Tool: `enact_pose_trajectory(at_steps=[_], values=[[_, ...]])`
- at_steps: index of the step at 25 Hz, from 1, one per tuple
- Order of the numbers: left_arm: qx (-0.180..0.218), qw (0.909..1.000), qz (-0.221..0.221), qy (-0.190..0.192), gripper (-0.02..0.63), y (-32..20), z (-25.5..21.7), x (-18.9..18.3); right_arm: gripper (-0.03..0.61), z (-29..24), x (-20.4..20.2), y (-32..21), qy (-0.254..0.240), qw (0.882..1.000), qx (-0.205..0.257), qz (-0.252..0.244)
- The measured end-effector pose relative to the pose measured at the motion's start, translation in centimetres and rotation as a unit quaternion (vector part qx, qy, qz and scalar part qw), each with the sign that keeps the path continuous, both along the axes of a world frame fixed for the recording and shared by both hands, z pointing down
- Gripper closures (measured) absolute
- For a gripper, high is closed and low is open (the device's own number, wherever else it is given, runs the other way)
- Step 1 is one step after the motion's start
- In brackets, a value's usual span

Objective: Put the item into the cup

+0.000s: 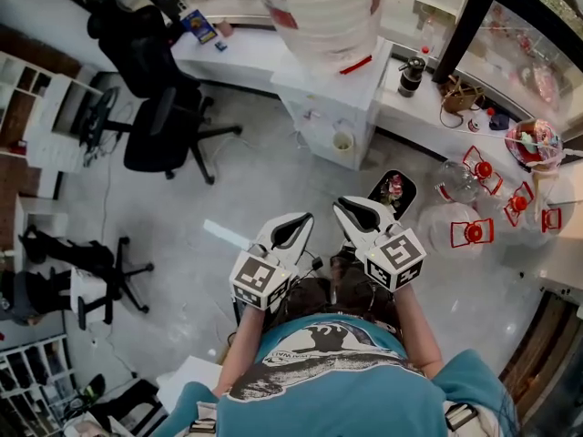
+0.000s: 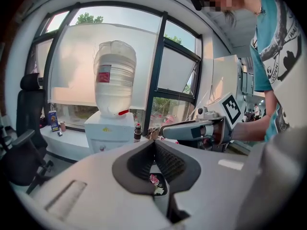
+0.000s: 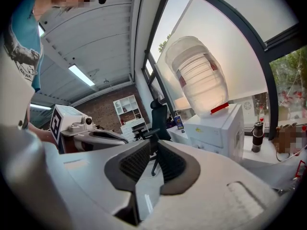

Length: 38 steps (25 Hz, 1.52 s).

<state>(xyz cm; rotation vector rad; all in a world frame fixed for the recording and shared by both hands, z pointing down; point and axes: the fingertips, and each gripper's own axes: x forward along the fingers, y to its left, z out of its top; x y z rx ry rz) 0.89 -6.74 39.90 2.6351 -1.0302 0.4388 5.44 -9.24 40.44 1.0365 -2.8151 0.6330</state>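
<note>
I see no item held by either gripper, and no cup that I can tell for sure; a small pale cup-like thing sits at the front of the water dispenser. Both grippers are held side by side in front of the person, over the floor, pointing at the dispenser. The left gripper has its tips together with nothing in them. The right gripper shows a narrow gap between its pads, also with nothing in it. Each gripper shows in the other's view, the right gripper and the left gripper.
A black bin with rubbish stands on the floor just beyond the right gripper. Several water jugs with red handles lie to the right. A black office chair stands far left, and a dark flask sits on the sill.
</note>
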Motion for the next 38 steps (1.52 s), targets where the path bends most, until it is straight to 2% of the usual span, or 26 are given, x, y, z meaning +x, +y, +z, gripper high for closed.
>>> enact_pose_trajectory(at_steps=[10,23,30,38], values=[[0.005,0.9997,-0.018,0.016,0.612,3.3,-0.2,-3.4,0.545,-0.3,-3.3,2.9,0.011,1.0,0.004,-0.017],[0.02,0.9993,-0.003,0.032,0.612,12.0,-0.8,-7.4,0.552,-0.3,-7.9,12.2,0.027,1.0,-0.001,-0.003],[0.029,0.9987,0.021,0.037,0.612,16.5,-1.3,-8.0,0.575,-0.8,-8.8,16.2,0.022,0.999,0.003,0.028],[0.041,0.9967,0.057,0.042,0.612,19.9,-1.7,-6.7,0.577,-1.0,-8.1,20.3,0.035,0.998,0.018,0.045]])
